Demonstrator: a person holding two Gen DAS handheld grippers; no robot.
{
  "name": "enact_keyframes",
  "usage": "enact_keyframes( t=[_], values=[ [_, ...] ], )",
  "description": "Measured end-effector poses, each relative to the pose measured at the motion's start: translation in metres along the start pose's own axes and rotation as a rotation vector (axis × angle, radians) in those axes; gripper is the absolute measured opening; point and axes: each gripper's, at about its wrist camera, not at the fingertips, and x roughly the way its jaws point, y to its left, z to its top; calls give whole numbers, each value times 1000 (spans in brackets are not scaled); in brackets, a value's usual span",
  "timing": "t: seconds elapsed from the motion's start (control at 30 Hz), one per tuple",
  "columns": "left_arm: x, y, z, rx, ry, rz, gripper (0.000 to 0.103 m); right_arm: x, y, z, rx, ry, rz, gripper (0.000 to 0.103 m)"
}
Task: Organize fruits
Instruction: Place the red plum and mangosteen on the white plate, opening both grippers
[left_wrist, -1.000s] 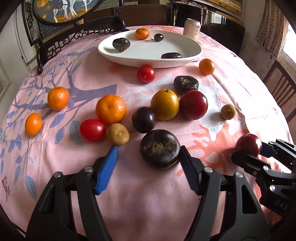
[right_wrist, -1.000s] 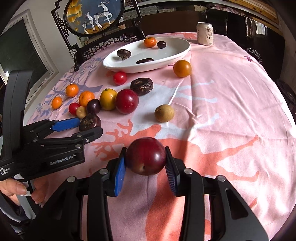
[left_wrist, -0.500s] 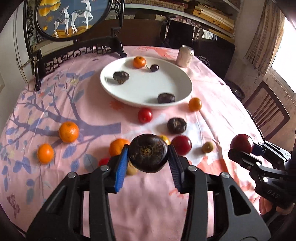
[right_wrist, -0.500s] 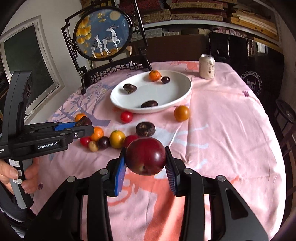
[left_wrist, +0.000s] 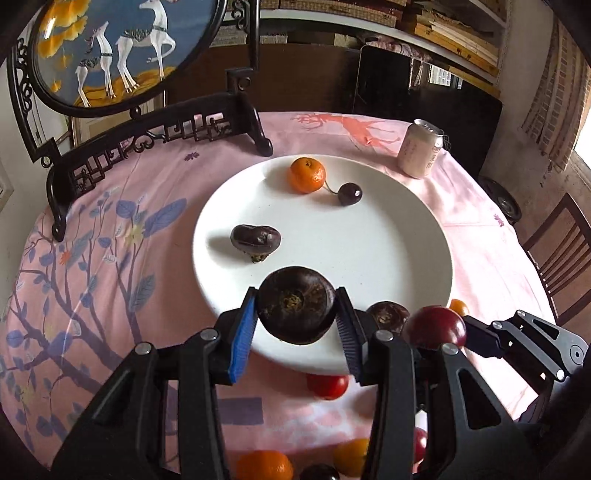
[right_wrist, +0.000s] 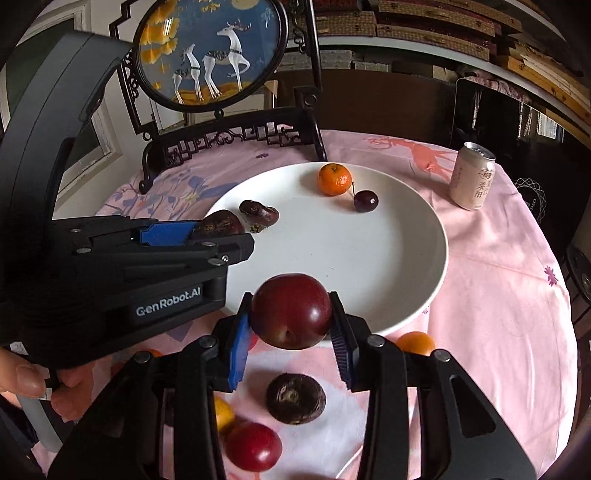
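My left gripper (left_wrist: 295, 325) is shut on a dark brown round fruit (left_wrist: 295, 304) and holds it above the near rim of the white plate (left_wrist: 388, 254). My right gripper (right_wrist: 290, 334) is shut on a red plum (right_wrist: 291, 312) above the plate's (right_wrist: 369, 266) near edge. The right gripper with its plum (left_wrist: 434, 326) also shows in the left wrist view, and the left gripper (right_wrist: 207, 236) in the right wrist view. On the plate lie a tangerine (left_wrist: 307, 175), a cherry (left_wrist: 350, 194) and a dark fruit (left_wrist: 255, 239).
A drink can (left_wrist: 421, 153) stands behind the plate, a black framed deer screen (left_wrist: 122, 48) at the table's back. Loose fruit lies on the pink cloth near me: a dark fruit (right_wrist: 295, 398), a red plum (right_wrist: 253, 445), oranges (right_wrist: 415, 342), a red tomato (left_wrist: 328, 386).
The left gripper closed on the dark fruit and lifted it. Both grippers moved forward with their fruits to the plate's near edge.
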Motion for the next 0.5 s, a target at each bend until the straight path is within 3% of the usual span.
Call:
enact_keyframes(
  t=[0.13,0.17,0.2,0.23,0.43,0.5],
  values=[
    [23,4,7,-14,27,12,43,26,-2,8,-6,37,-5,42],
    [26,5,9,-16,27,15,46,28,-3,9,-8,27,-11,44],
    [26,5,10,-21,22,19,63,28,-4,11,-8,15,-30,52],
    [24,6,11,-26,9,27,69,27,-4,12,-6,3,-48,53],
    [-12,7,2,-19,-56,21,75,-6,-11,0,39,-34,-15,53],
    [-27,9,-5,-26,-73,24,82,-19,-14,-9,57,-30,-3,53]
  ],
)
